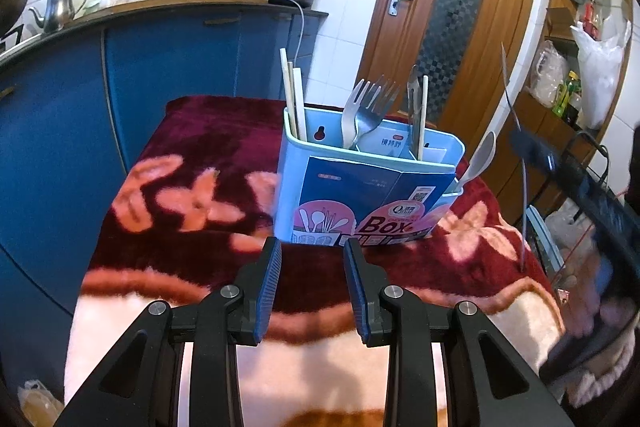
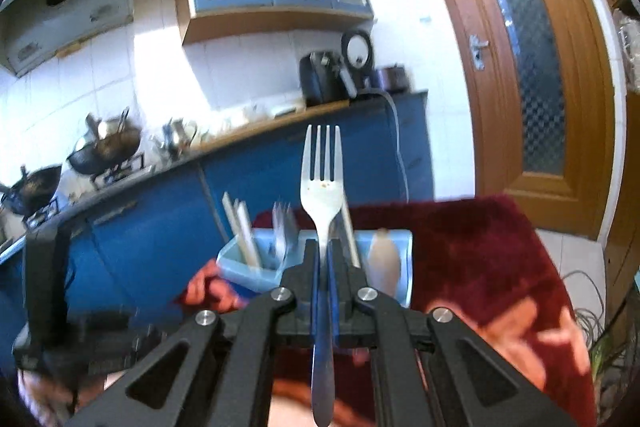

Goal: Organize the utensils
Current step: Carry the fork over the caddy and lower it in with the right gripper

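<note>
Clamped in the right claw (image 2: 323, 247) is a metal fork (image 2: 322, 187), gripped by its handle with tines pointing up and away, raised above the blanket-covered counter (image 2: 480, 267). Left claw (image 1: 313, 247) hangs partly spread with nothing between its pads, just short of the blue utensil box (image 1: 360, 195). Inside that box stand chopsticks (image 1: 294, 99) at the left, forks (image 1: 368, 107) mid-way, and what looks like a spoon (image 1: 478, 157) at its right edge.

Left tongs (image 1: 312, 251) hang parted and empty; right tongs (image 2: 323, 247) are clamped tight.
</note>
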Tool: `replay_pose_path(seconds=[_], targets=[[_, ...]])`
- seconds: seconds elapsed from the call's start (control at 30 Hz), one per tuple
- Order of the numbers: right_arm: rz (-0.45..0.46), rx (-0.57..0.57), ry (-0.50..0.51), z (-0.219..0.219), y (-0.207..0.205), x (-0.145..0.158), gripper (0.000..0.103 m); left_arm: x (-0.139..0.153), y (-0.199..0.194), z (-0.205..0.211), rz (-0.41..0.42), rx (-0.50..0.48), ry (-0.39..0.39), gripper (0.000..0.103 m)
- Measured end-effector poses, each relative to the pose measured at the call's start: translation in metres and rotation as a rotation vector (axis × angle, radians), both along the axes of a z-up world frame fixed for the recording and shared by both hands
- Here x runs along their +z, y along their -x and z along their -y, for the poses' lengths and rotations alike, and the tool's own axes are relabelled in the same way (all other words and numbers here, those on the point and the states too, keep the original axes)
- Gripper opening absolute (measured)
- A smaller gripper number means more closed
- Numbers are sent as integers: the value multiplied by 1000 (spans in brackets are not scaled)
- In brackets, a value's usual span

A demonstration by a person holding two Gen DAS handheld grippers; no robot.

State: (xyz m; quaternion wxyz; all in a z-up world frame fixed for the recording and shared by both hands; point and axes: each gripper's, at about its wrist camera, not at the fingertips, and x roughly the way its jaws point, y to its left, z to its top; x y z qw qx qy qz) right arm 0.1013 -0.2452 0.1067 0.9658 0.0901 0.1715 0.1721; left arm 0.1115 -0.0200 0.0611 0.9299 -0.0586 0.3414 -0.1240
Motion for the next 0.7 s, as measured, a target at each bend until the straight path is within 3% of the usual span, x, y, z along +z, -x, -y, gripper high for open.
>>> replay_pose_path(seconds=[0.2,0.4,0.7], targets=[[84,-78,-9,-6,-39,9,6,-7,-8,-2,-11,2,16,33],[151,-164,71,-23,-66,-3,6,-13,-13,-3,-18,-3,26,33],[130,-176,83,-18,-74,-27,6,-16,-16,-2,-19,-17,36,33]])
